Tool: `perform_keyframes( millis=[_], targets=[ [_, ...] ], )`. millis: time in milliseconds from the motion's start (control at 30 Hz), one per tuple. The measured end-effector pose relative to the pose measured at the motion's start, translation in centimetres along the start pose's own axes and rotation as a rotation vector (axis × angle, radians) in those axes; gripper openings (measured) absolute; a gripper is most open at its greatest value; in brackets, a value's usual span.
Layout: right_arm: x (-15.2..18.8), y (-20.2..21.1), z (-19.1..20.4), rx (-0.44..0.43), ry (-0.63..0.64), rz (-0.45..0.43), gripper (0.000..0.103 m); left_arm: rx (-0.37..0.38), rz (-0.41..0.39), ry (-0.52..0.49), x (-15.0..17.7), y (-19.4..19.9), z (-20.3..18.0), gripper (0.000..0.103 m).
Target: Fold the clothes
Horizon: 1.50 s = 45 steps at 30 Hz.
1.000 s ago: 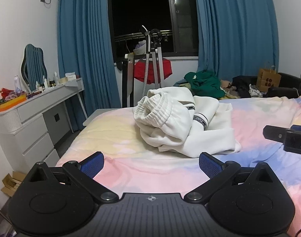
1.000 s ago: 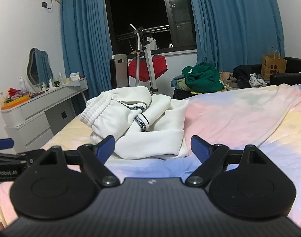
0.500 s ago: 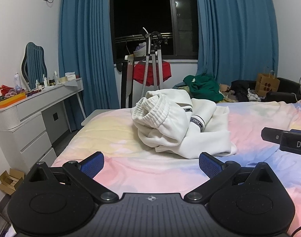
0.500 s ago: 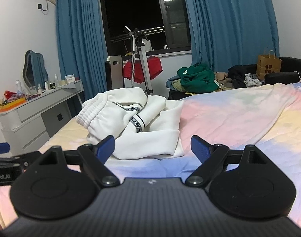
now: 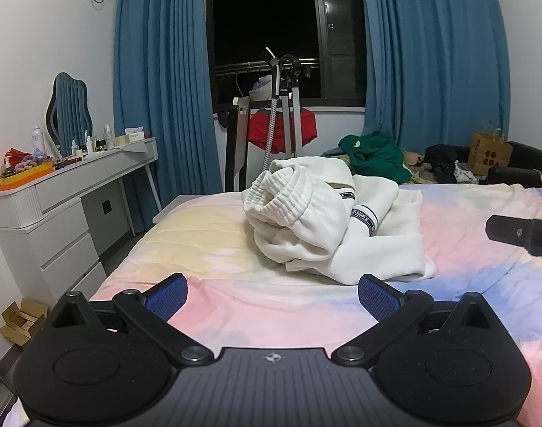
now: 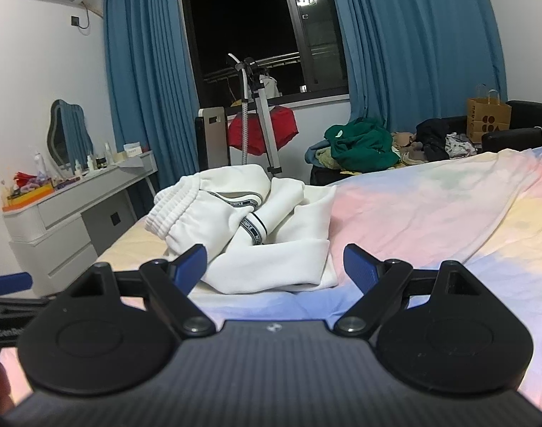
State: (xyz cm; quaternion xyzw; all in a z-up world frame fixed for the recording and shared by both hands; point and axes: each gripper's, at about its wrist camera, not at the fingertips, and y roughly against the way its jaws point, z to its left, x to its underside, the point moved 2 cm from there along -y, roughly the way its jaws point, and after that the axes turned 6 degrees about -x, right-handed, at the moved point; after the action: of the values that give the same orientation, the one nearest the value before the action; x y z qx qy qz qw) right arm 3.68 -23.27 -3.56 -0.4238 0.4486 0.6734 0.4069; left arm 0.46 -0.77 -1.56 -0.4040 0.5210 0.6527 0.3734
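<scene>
A crumpled white garment with a ribbed waistband and a black-and-white printed band lies in a heap on the pastel bed sheet. It also shows in the right wrist view. My left gripper is open and empty, just short of the heap. My right gripper is open and empty, its fingers either side of the heap's near edge. A finger of the right gripper shows at the right edge of the left wrist view.
A white dresser with a mirror and bottles stands left of the bed. A garment steamer stand with a red cloth is beyond the bed foot. A pile of green and dark clothes and a paper bag lie at the back right.
Both grippers have drawn back and lifted slightly, so the white garment sits a little farther away. Both stay open; the garment has not moved.
</scene>
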Motion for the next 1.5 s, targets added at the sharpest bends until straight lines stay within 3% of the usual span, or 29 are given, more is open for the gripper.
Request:
perform_keyframes(
  millis=[333,467,567,633,767,867,1067,1167,1300,1367,1433,1467,1500],
  targets=[
    [-0.4,0.5,-0.5,-0.010,-0.027,-0.005,0.085,-0.011,-0.009,-0.014,0.3,-0.6,-1.0,0.103],
    [-0.6,1.0,-1.4,0.001,-0.072,-0.011,0.085,0.036,0.059,0.016,-0.2,-2.7,-1.7,0.103],
    [-0.8,1.4,-2.3,0.025,-0.104,-0.019,0.085,0.086,0.143,0.085,-1.7,-5.7,-2.1,0.103],
    [-0.8,1.4,-3.0,0.042,-0.123,-0.018,0.085,0.104,0.156,0.106,-3.2,-7.9,-2.4,0.102],
    [-0.7,0.8,-4.3,0.055,-0.167,-0.006,0.085,0.069,0.096,0.069,-6.8,-13.0,-3.8,0.101],
    [-0.5,0.4,-5.2,0.061,-0.202,0.006,0.085,0.044,0.057,0.100,-9.8,-17.1,-4.1,0.101],
    [0.4,-1.3,-6.6,0.054,-0.246,0.036,0.085,0.063,0.079,0.191,-15.2,-25.2,-4.2,0.099],
    [1.2,-2.6,-6.7,0.040,-0.252,0.070,0.085,0.067,0.126,0.192,-16.7,-29.1,-4.7,0.098],
    [2.3,-4.5,-7.2,0.035,-0.255,0.119,0.085,0.023,0.216,0.165,-17.3,-33.6,-5.6,0.089],
    [2.8,-5.3,-7.7,0.041,-0.268,0.134,0.085,0.067,0.243,0.169,-17.5,-35.0,-6.2,0.085],
    [3.2,-5.8,-8.1,0.033,-0.300,0.145,0.085,0.059,0.254,0.123,-17.5,-36.0,-7.3,0.083],
    [3.4,-6.1,-8.3,0.030,-0.313,0.151,0.085,0.035,0.259,0.075,-17.4,-36.5,-7.9,0.078],
    [3.6,-6.4,-8.4,0.030,-0.321,0.159,0.085,0.011,0.265,0.041,-17.2,-36.8,-8.4,0.064]
  ],
)
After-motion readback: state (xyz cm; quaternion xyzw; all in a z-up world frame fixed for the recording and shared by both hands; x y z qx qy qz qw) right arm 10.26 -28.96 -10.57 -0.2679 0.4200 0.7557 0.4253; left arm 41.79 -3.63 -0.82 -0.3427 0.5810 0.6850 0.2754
